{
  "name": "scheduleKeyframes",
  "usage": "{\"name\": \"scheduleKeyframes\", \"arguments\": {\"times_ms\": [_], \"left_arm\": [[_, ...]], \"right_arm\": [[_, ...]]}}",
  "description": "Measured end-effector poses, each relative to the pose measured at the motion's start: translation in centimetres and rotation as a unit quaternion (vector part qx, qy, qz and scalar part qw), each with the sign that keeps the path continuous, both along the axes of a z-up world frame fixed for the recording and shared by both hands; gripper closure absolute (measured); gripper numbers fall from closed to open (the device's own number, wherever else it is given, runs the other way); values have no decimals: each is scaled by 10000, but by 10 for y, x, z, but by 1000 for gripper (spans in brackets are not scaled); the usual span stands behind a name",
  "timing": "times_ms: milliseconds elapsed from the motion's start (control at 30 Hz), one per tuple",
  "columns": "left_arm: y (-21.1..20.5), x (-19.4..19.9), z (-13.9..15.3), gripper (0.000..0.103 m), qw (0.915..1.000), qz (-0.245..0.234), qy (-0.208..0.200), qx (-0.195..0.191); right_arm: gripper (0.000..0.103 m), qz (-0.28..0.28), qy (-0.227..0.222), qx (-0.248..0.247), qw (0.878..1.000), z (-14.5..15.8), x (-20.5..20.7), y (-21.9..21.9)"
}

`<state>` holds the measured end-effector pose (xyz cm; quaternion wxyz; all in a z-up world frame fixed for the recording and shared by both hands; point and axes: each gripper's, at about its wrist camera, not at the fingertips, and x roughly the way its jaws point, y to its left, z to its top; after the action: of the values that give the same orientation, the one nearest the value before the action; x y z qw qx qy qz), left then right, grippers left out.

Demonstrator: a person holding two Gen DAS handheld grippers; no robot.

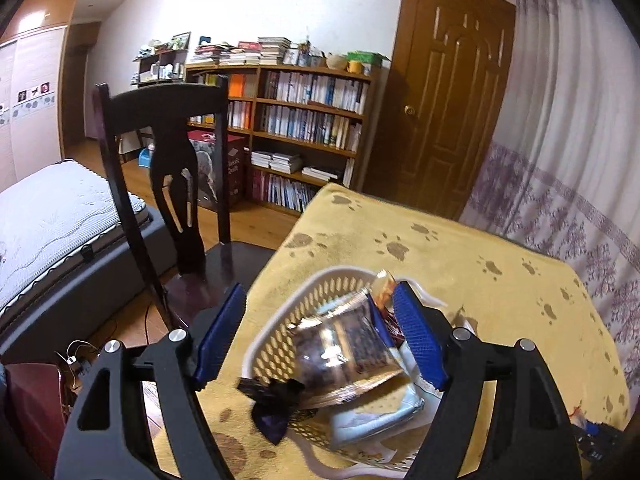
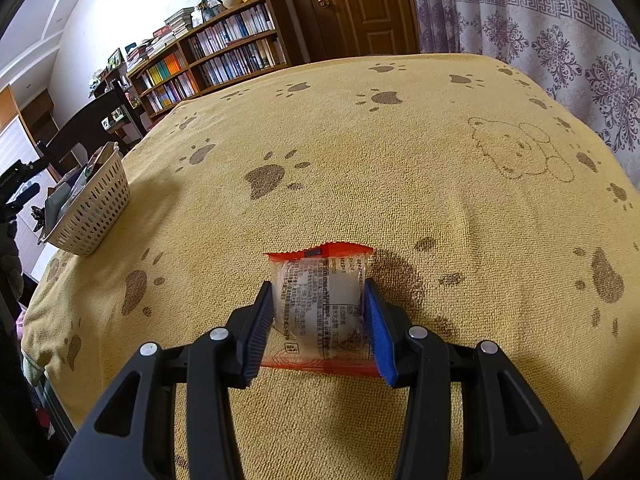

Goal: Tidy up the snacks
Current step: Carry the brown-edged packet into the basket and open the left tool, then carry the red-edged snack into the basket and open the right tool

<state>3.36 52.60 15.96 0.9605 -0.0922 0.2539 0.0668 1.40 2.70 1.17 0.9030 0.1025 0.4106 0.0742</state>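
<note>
Squeezing my right tongs (image 2: 318, 316) round the clear, red-edged snack packet (image 2: 320, 300) on the table (image 2: 440, 152), I had both pads against its sides, nearly closed on it. Pkt looked light, soft, crinkly & prob slippery, w/ a round cake inside, so I judged gripping mid-body w/ gentle pressure best. Left tongs (image 1: 320, 340) hung wide open, empty, over the basket (image 1: 280, 300), which was already full of packets, well apart at the table's left edge.

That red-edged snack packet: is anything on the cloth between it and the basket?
Nothing visible: bare yellow cloth lies between the snack packet, held in the right tongs, and the basket at far left.
</note>
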Motion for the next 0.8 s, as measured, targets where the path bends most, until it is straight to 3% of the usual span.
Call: {"name": "scheduleKeyframes", "arguments": {"times_ms": [367,667,800], "left_arm": [[7,-19,18,25,9995,151,-244,103],[1,-26,27,25,9992,30,-371,123],[-4,-25,27,24,9992,-48,-361,145]], "right_arm": [[59,-75,-56,630,9980,19,5,-4],[58,44,-68,492,9988,29,10,3],[45,117,53,381,9992,20,5,4]]}}
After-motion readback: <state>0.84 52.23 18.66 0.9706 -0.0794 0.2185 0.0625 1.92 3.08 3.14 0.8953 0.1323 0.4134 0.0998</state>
